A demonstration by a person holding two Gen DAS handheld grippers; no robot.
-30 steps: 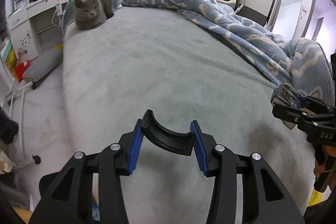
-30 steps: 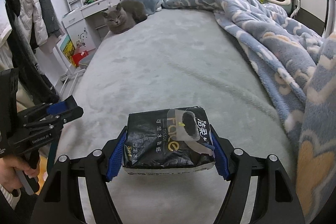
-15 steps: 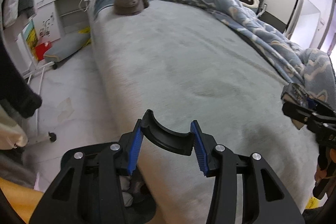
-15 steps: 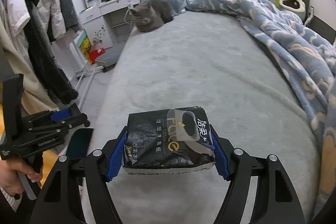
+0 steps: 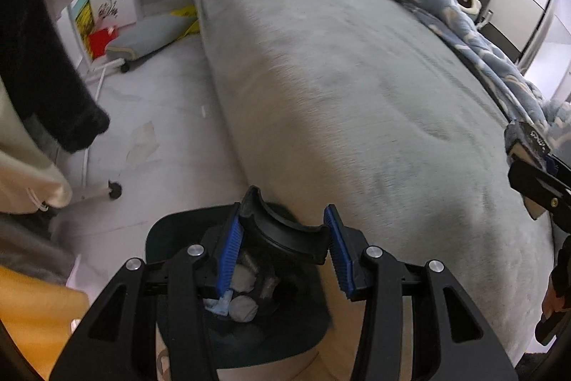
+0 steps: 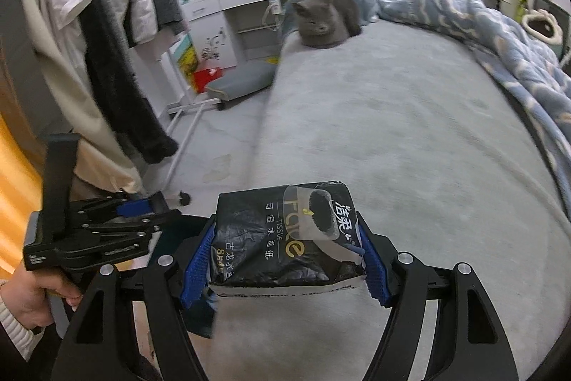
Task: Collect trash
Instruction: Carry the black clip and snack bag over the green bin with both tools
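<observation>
My left gripper (image 5: 283,232) is shut on a black curved plastic piece (image 5: 285,243) clamped between its blue pads. Right below it on the floor stands a dark bin (image 5: 167,227) holding crumpled tissues (image 5: 242,304). My right gripper (image 6: 282,259) is shut on a black tissue pack (image 6: 274,238) with white and gold print, hanging over the bed's near corner. The left wrist view catches the right gripper (image 5: 535,177) at its right edge. In the right wrist view, the left gripper (image 6: 150,213) is low on the left, held by a hand (image 6: 32,295).
A grey cat (image 6: 321,20) lies at the head of the grey bed (image 5: 357,95), beside a rumpled blue blanket (image 6: 499,34). Clothes hang on a rack (image 6: 107,41) to the left. A grey cushion (image 5: 150,34) and a white desk (image 6: 228,9) stand on the floor beyond.
Both grippers have swung left, from over the bed to its edge. The bin has come into view under the left gripper. Both grips are unchanged.
</observation>
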